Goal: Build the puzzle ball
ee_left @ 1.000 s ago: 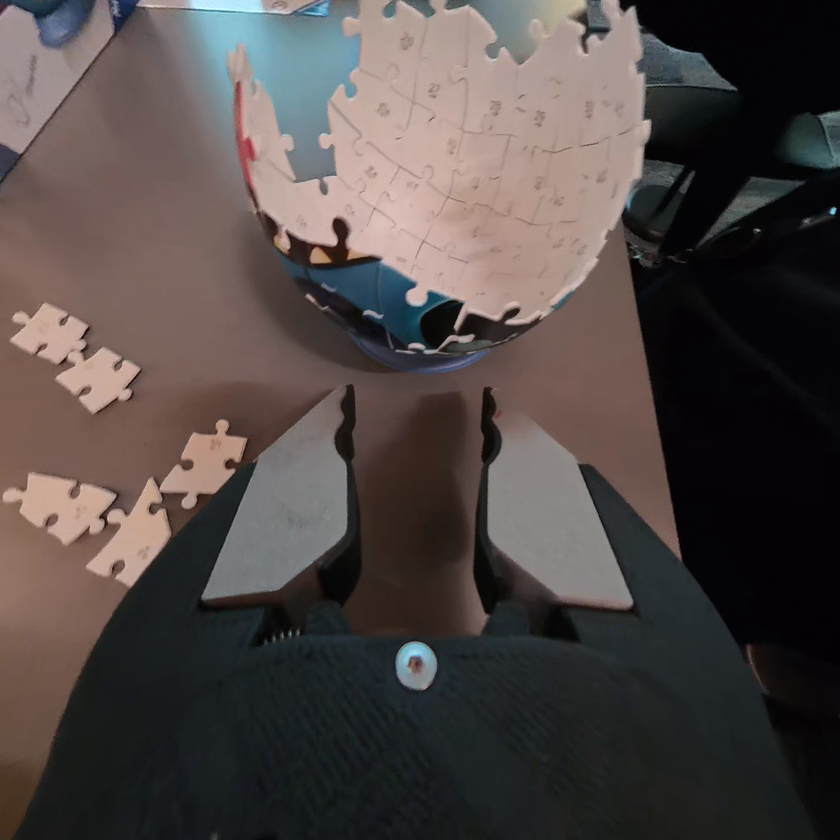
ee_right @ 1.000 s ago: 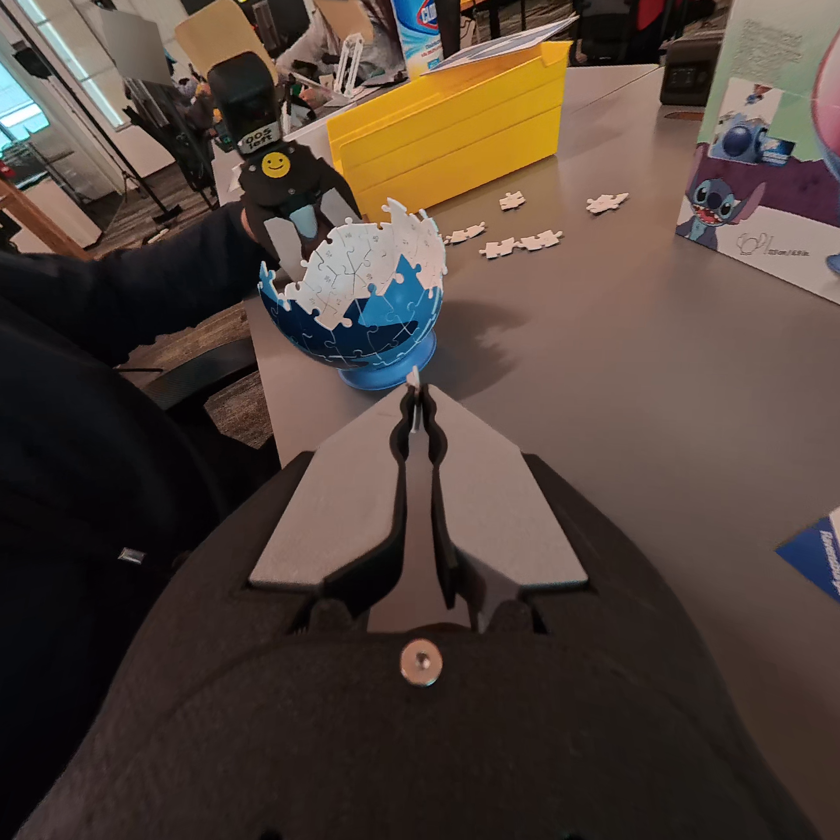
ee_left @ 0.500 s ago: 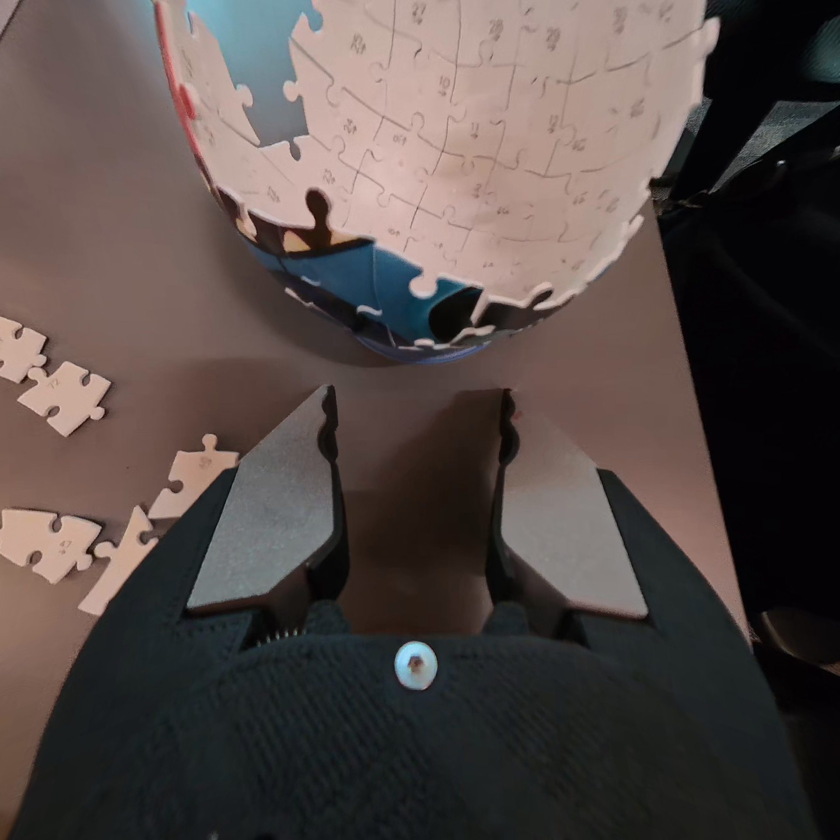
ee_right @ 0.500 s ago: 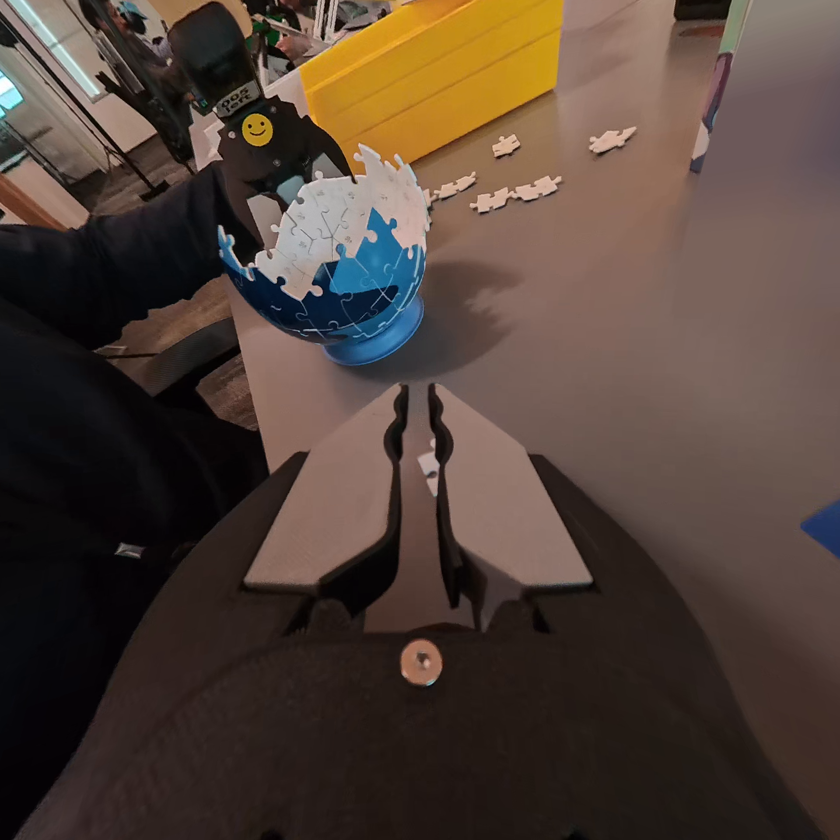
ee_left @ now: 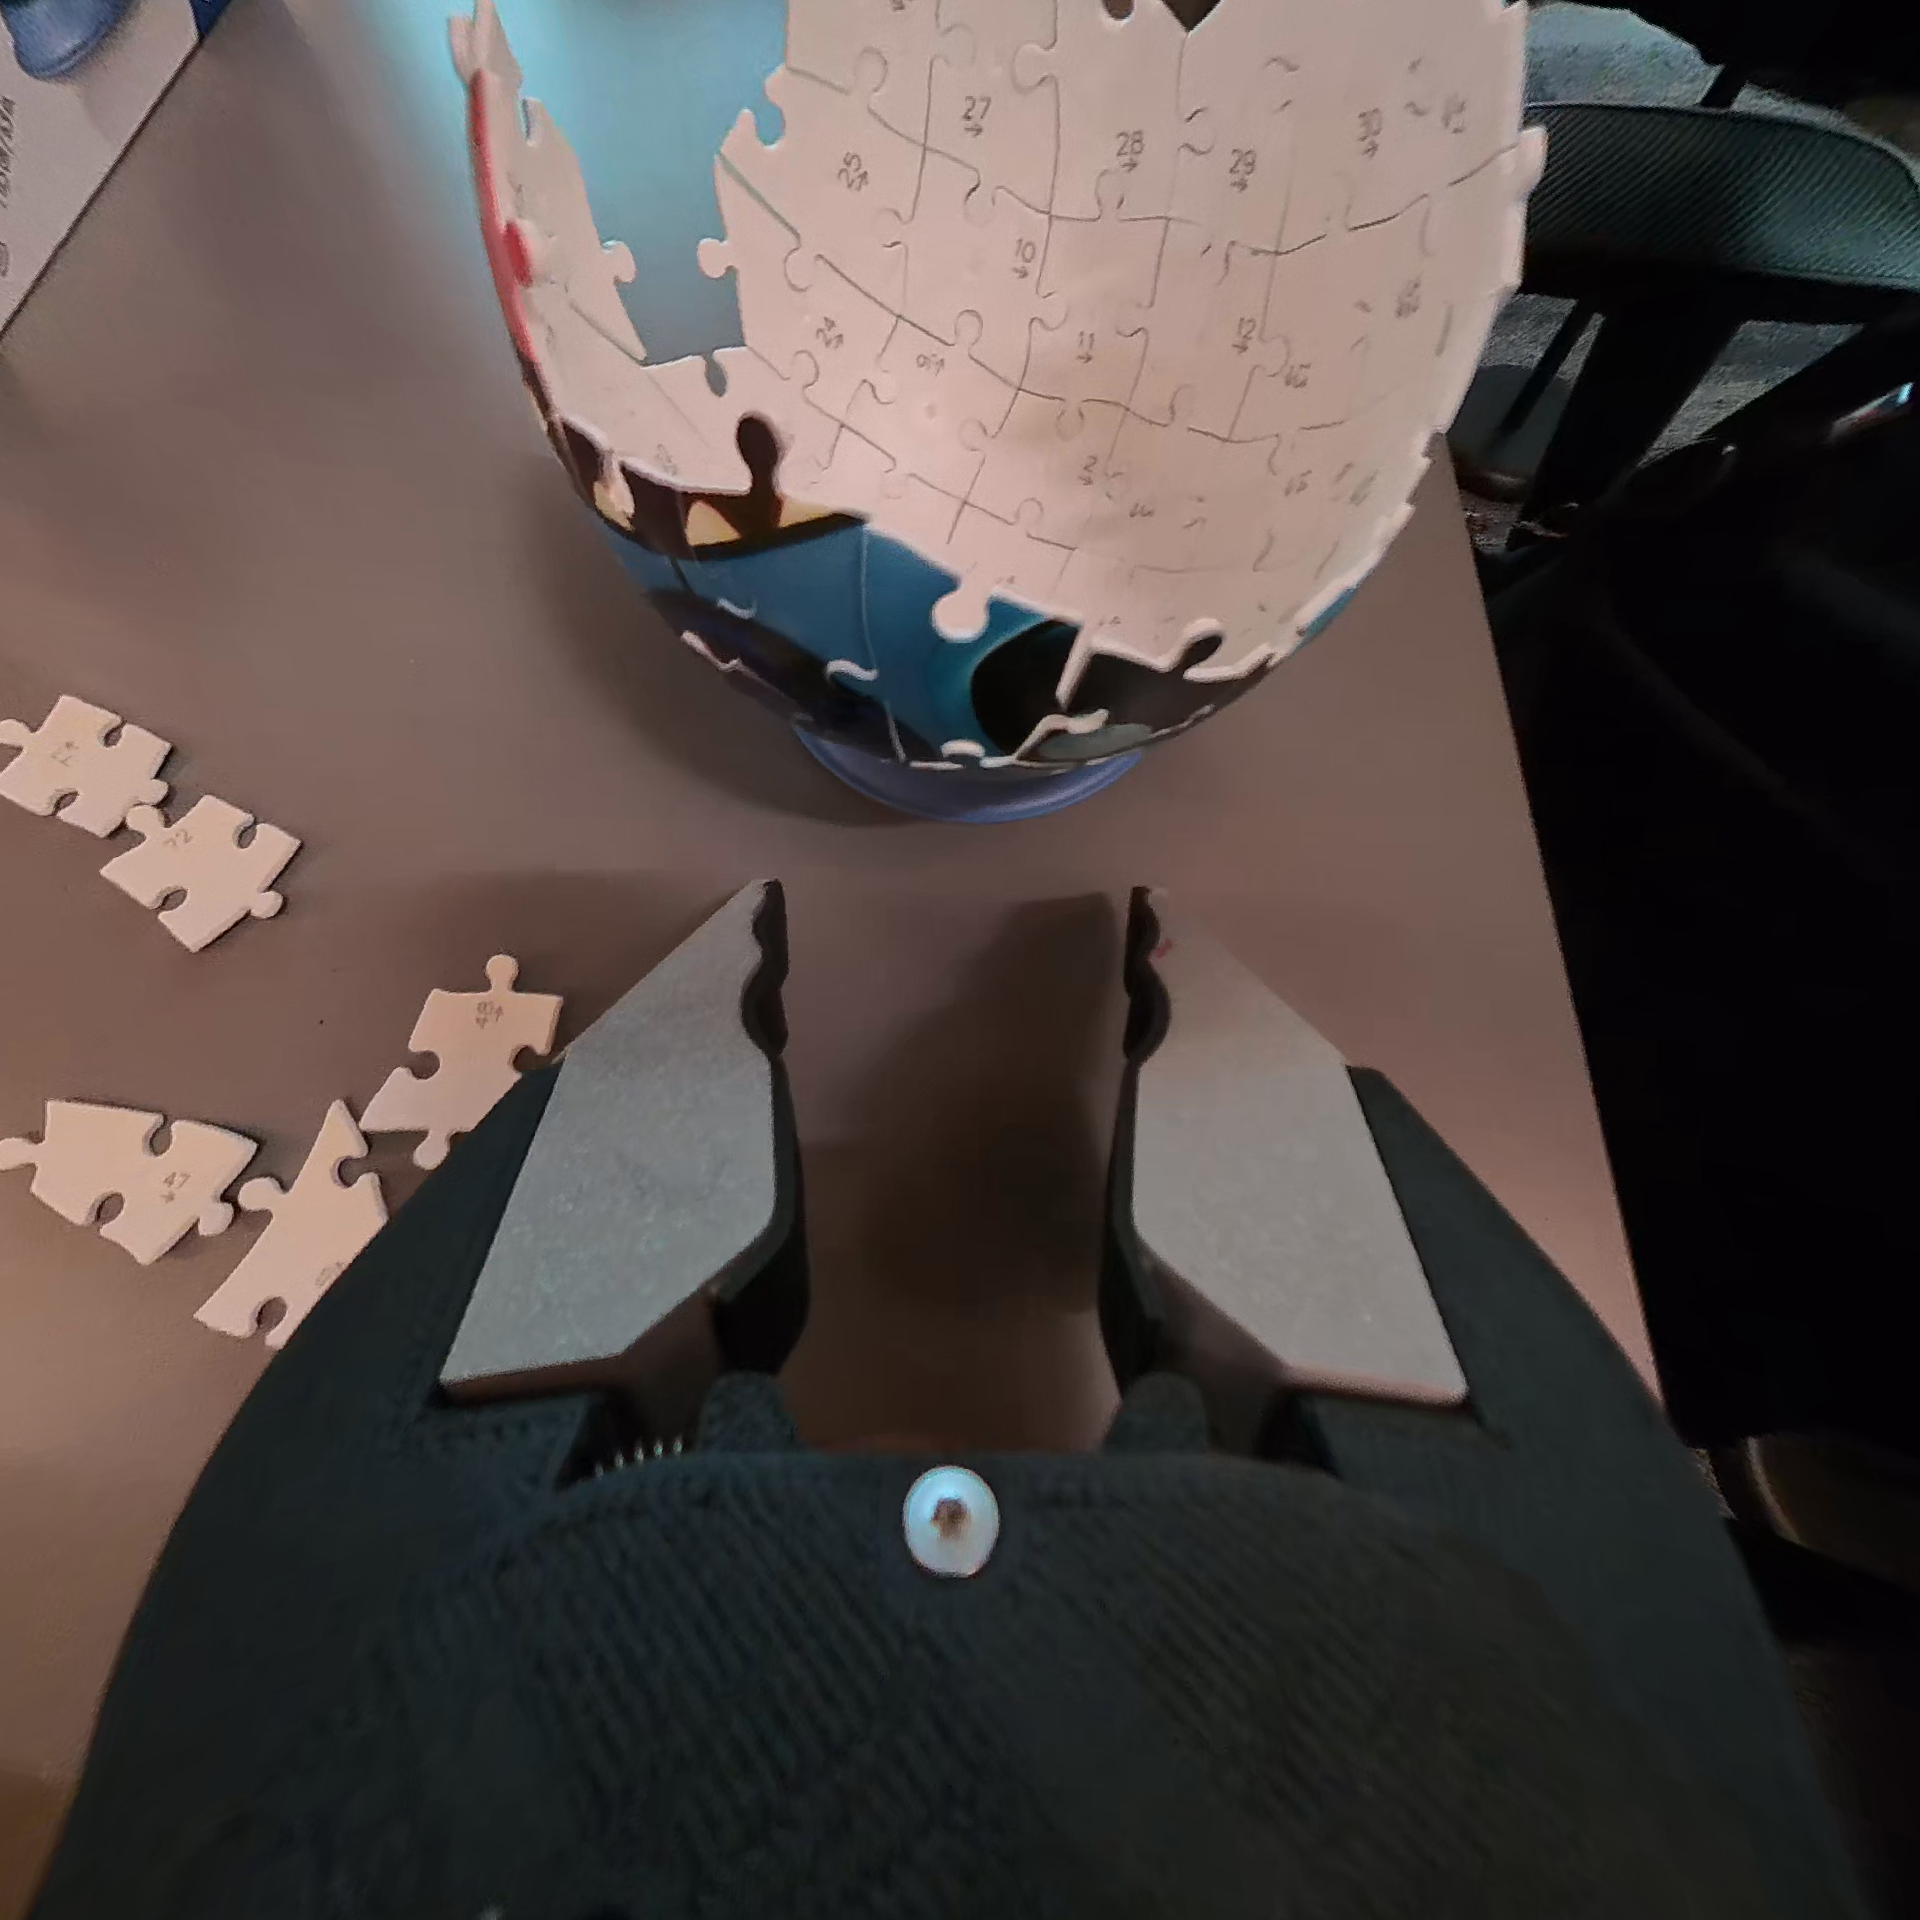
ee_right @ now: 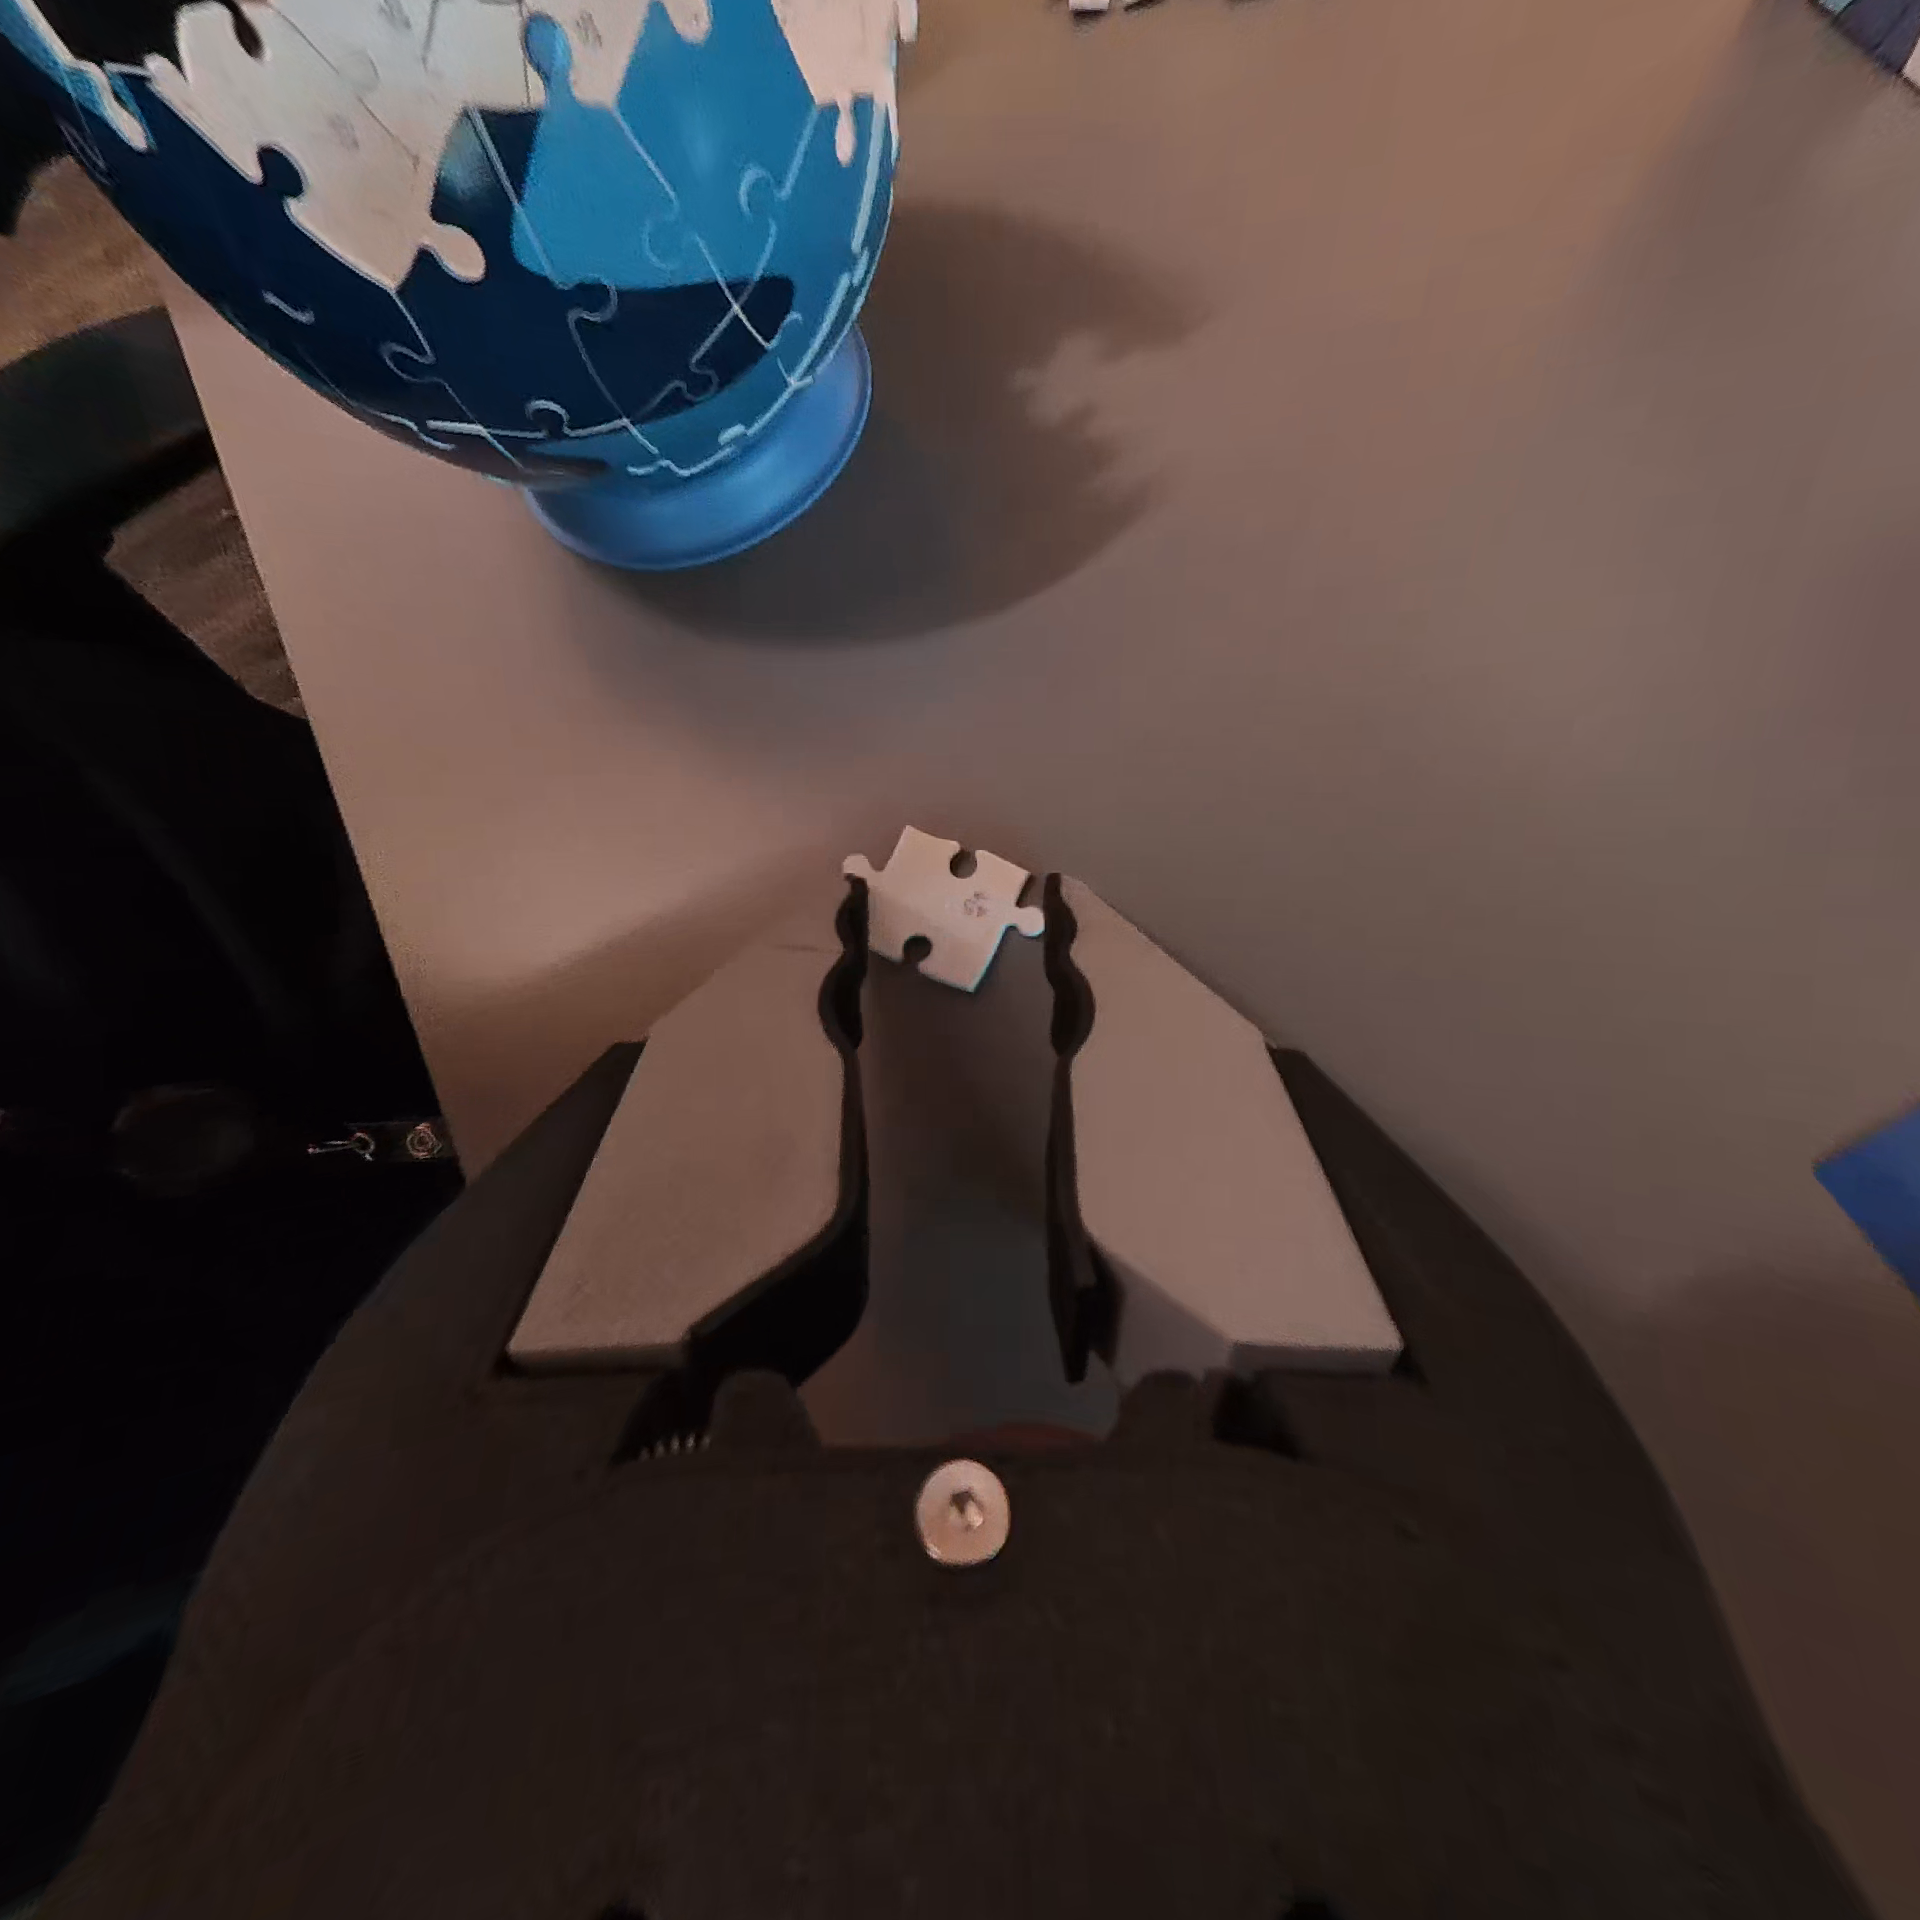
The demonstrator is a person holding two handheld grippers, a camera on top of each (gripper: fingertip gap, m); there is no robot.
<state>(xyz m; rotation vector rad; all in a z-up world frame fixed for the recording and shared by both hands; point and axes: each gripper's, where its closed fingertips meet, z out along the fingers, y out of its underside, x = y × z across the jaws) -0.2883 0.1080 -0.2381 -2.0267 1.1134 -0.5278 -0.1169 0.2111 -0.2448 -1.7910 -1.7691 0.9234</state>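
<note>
Ball [ee_left: 1091, 343], half built on its blue stand [ee_right: 717, 499], sits just ahead of the spread, empty left tongs [ee_left: 951, 914], its top cut off. A white piece [ee_right: 951, 909] lies flat between the parted right tongs [ee_right: 951, 894]; whether the tips touch it is unclear. Loose pieces [ee_left: 197, 868] dot the grey table [ee_right: 1403, 623] to the left tongs' left.

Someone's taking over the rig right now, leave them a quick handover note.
Left gripper: open, empty, pointed at the puzzle ball on its blue stand.
Right gripper: open, with a white piece lying on the table between its fingers.
Done: lower part of the ball built.
Left: upper part open; loose pieces wait on the table beside the left gripper.
</note>
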